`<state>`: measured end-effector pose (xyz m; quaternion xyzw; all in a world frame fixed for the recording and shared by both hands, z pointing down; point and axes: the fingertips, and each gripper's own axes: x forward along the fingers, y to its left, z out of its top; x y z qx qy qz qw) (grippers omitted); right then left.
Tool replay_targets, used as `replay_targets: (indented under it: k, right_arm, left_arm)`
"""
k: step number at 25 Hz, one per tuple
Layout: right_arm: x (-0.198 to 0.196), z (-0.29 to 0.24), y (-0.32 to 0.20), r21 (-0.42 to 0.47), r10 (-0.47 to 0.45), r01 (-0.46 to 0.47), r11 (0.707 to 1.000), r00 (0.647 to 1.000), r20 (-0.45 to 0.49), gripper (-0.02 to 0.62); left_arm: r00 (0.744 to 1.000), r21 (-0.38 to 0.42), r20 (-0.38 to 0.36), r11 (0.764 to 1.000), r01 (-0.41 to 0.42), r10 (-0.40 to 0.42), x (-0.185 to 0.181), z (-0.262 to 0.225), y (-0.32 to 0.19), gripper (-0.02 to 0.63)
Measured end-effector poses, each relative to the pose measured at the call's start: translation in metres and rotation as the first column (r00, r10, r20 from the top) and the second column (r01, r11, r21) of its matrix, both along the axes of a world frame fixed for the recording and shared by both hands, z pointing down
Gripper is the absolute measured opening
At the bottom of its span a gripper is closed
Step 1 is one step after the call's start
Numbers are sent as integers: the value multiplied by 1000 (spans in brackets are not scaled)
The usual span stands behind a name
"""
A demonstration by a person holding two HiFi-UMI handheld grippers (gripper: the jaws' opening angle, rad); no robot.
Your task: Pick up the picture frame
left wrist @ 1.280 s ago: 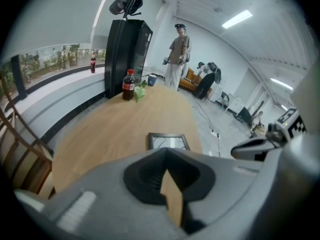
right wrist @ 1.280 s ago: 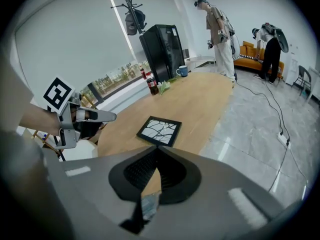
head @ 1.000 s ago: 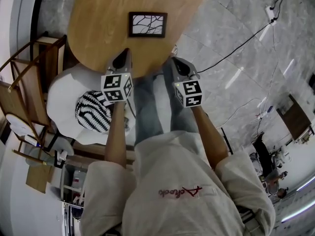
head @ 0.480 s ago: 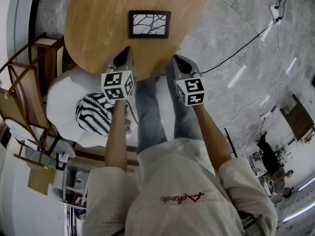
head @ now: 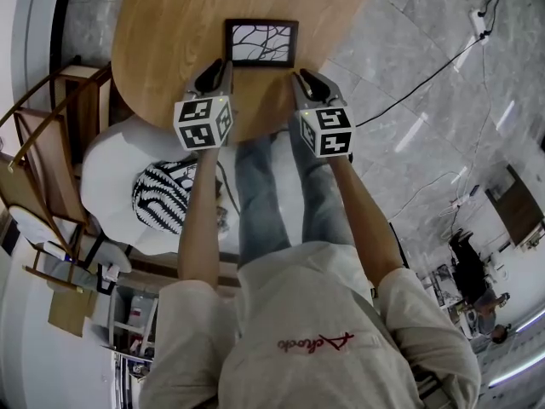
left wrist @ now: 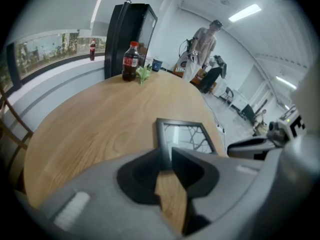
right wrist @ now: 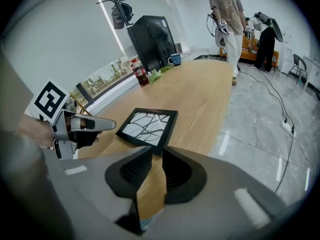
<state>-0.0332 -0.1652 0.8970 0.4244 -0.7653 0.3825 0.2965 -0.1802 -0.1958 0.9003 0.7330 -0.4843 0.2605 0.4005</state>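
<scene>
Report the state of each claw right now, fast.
Left claw: open, jaws just opened, nothing held; the picture frame has its near corner at the tips.
Right claw: open, jaws just opened, nothing between them.

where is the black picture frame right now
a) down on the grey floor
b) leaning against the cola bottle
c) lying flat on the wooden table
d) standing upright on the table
C: the black rectangular picture frame lies flat, glass up, on the oval wooden table near its edge, well apart from the dark cola bottle with a red label at the table's far end.
</scene>
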Motion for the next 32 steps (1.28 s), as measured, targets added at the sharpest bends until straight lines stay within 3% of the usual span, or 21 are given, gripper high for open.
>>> replay_targets:
  k: [4,14,32]
  right_arm:
    - [-1,6,-24,7,17,-16,1000,1000,-12,84]
    - [-9,27,-54,-47,78,-78,996,997,-16,132]
    - [-7,29,-65,-53,188,-191,980,981,-54,84]
  left_arm:
    - [1000,-10,2,1000,-5,5,-1,5,-17,101]
    - [999,-58,20,998,-24,25,4,23,-31,124]
    - [1000,-69,24,998,12,-10,10,23,-38,73]
